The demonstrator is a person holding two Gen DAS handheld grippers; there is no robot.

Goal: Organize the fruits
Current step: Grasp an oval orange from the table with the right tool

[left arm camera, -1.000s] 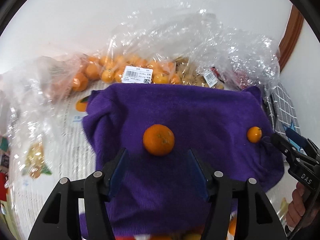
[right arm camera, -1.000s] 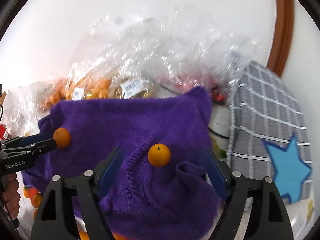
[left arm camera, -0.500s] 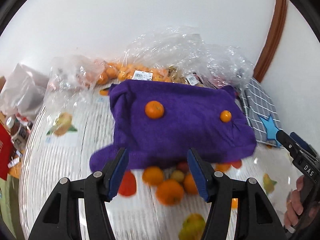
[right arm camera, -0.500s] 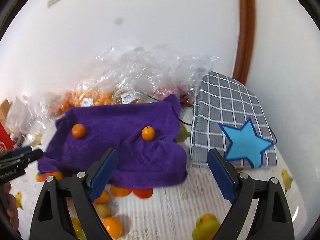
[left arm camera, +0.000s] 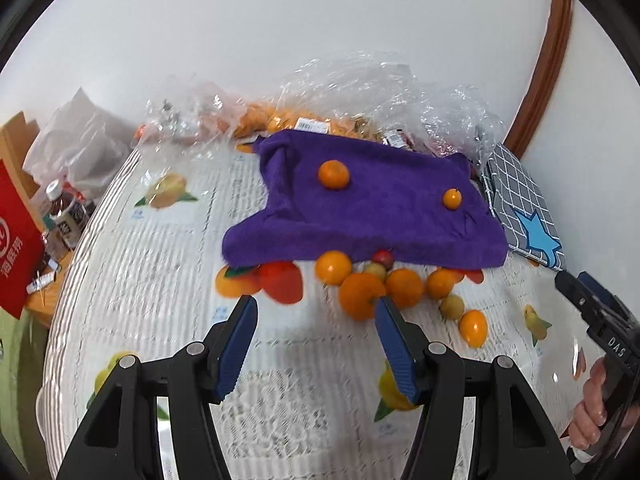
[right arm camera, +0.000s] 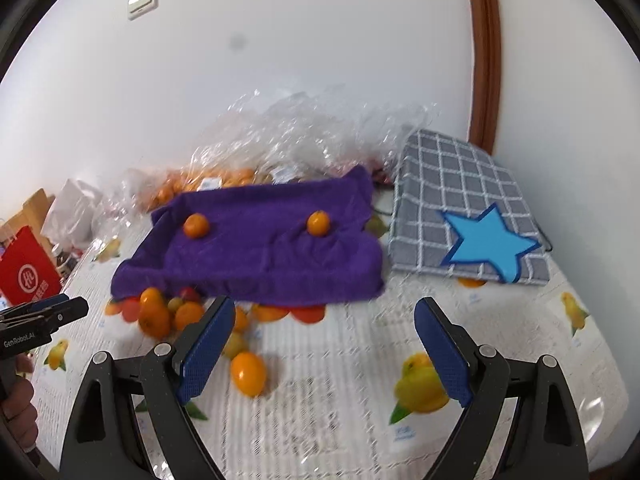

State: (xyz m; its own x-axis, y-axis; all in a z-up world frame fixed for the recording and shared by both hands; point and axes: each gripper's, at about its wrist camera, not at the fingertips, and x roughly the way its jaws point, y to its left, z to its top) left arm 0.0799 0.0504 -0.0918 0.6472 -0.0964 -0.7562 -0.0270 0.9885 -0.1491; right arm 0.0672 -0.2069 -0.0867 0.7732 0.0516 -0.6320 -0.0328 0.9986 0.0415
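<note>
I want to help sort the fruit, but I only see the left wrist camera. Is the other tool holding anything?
Observer: No. The right tool is open and empty.
Operator: Is there anything on the wall that I can't see?
Observer: Yes, a light switch sits high up on the wall, over to the left in the right wrist camera.
</note>
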